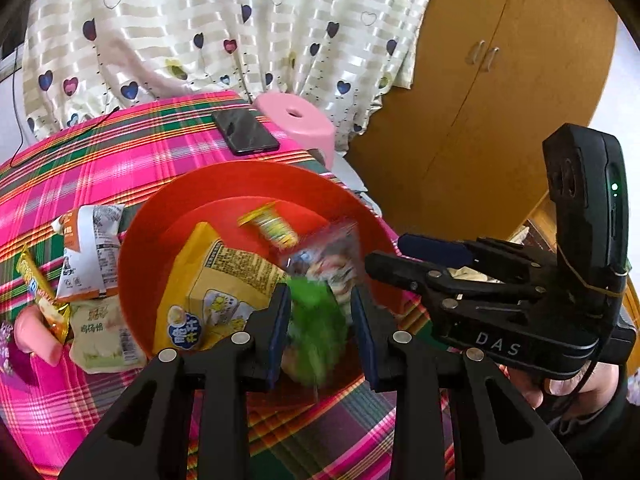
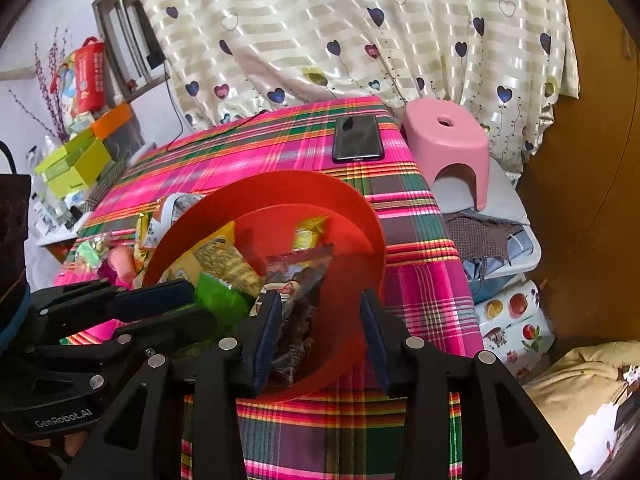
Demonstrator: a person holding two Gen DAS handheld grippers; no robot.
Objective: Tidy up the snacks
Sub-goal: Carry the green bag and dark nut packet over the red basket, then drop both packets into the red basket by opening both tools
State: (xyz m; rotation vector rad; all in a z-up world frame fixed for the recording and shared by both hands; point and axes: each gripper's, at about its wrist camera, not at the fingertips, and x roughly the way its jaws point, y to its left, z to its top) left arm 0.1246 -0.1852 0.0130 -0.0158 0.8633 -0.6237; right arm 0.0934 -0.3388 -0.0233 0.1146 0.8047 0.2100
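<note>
At the far left of your left wrist view, several packets lie loose on the plaid tabletop (image 1: 120, 168): a gold-wrapped bar (image 1: 38, 292), a white-and-orange pouch (image 1: 90, 252) and a pale green-printed packet (image 1: 104, 336), all just beside the red bowl (image 1: 248, 184). They look like the snacks not yet gathered.

Moving right, the red bowl fills the middle of the frame and already holds a large yellow bag (image 1: 212, 292) leaning on its left wall and a small yellow packet (image 1: 270, 226) near the back.

At lower centre, your left tongs (image 1: 320, 328) are spread apart, with a green packet (image 1: 316, 320) blurred between the pads. I cannot tell whether either pad touches it; my guess is that it is dropping into the bowl, which would explain why you hold the tongs over the near rim.

To the right, your right tongs (image 1: 384, 254) reach toward the bowl's right rim, and a clear-wrapped snack (image 1: 324, 256) sits blurred in the bowl beside them. In your right wrist view those tongs (image 2: 320, 336) stand wide apart over the near rim with a dark-printed wrapper (image 2: 300, 292) between the pads, seemingly not pinched.

At upper centre of the left wrist view, a phone (image 1: 245, 132) lies on the tabletop behind the bowl, well apart from the snacks, so it should stay out of your way.
</note>
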